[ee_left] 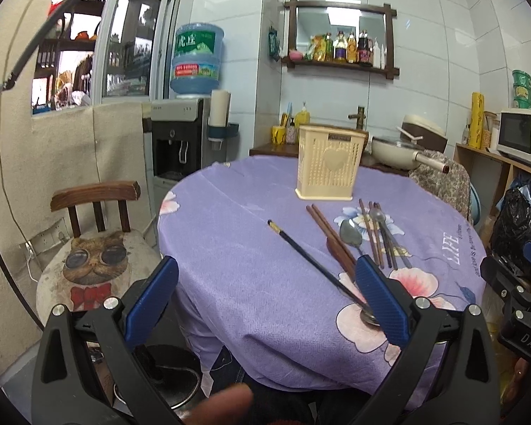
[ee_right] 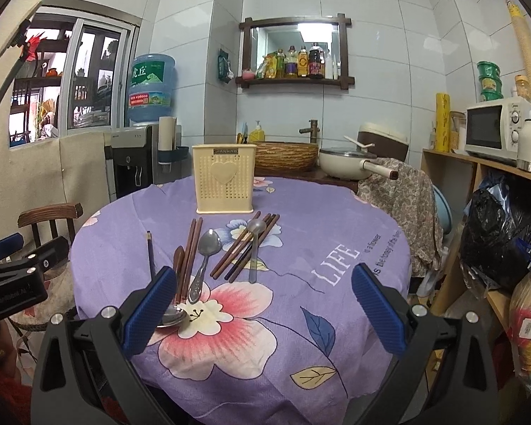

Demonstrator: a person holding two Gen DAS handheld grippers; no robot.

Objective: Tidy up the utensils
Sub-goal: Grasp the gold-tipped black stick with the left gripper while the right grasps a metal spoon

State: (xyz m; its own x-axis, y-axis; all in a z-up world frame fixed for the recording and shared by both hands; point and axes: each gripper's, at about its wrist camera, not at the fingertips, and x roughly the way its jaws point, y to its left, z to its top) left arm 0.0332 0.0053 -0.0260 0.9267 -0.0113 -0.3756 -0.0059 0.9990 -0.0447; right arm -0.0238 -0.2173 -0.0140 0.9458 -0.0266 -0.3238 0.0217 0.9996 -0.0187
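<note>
A cream utensil holder (ee_right: 224, 177) with a heart stands at the far side of the round table; it also shows in the left wrist view (ee_left: 329, 166). In front of it lie brown chopsticks (ee_right: 191, 251), a metal spoon (ee_right: 205, 258), a bundle of chopsticks (ee_right: 246, 246) with a grey spoon (ee_right: 254, 244), a black chopstick (ee_right: 150, 248) and a spoon bowl (ee_right: 171, 315) near my left finger. My right gripper (ee_right: 263, 304) is open above the near table edge. My left gripper (ee_left: 265, 301) is open and empty, left of the utensils; the black chopstick (ee_left: 311, 258) runs toward its right finger.
A purple floral cloth (ee_right: 336, 248) covers the table. A wooden chair with a cat cushion (ee_left: 95, 258) stands at the left. A counter with a pan (ee_right: 343, 166) and basket lies behind. Shelving with a microwave (ee_right: 495, 127) and bags is at the right.
</note>
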